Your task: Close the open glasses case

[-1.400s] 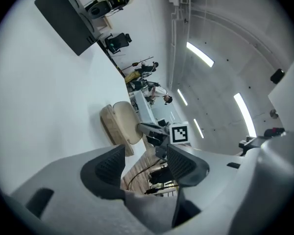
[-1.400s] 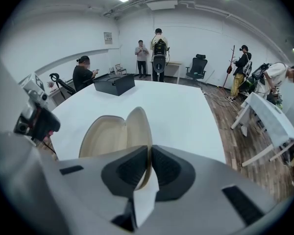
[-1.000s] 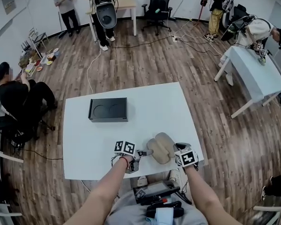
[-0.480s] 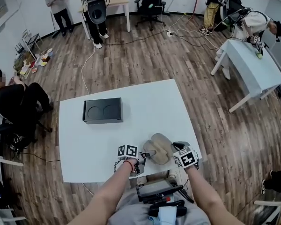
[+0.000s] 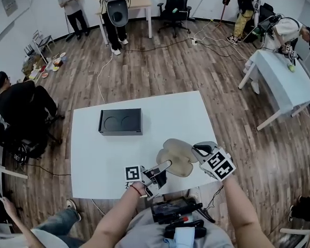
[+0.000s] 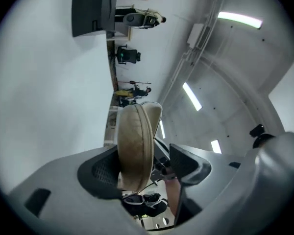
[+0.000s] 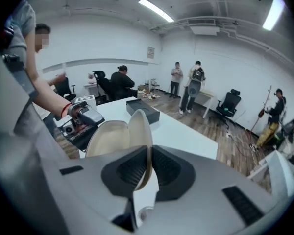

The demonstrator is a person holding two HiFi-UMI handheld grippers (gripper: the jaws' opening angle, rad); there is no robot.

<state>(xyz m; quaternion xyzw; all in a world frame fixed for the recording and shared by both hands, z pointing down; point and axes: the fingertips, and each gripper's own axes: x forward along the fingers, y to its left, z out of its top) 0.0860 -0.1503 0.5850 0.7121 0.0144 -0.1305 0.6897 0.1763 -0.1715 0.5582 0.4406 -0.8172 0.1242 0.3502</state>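
Observation:
The beige glasses case point(image 5: 176, 156) hangs open in the air over the white table's point(image 5: 93, 159) near edge. My right gripper point(image 5: 197, 150) is shut on the thin edge of one shell point(image 7: 139, 131); the other shell point(image 7: 105, 138) spreads to its left. My left gripper point(image 5: 163, 168) comes at the case from the lower left. Its jaws have just been opening, and a padded shell point(image 6: 134, 146) stands between them, against one pad with a gap to the other. In the right gripper view the left gripper point(image 7: 83, 119) sits just behind the case.
A black box point(image 5: 120, 121) with two round hollows lies on the table's far left part. A dark device point(image 5: 173, 211) rests on the lap below the table edge. People, an office chair point(image 5: 174, 6) and a second white table point(image 5: 284, 81) stand around the room.
Both grippers have risen and the case has come up off the table with them. The left gripper's jaws stand wider round the shell than before.

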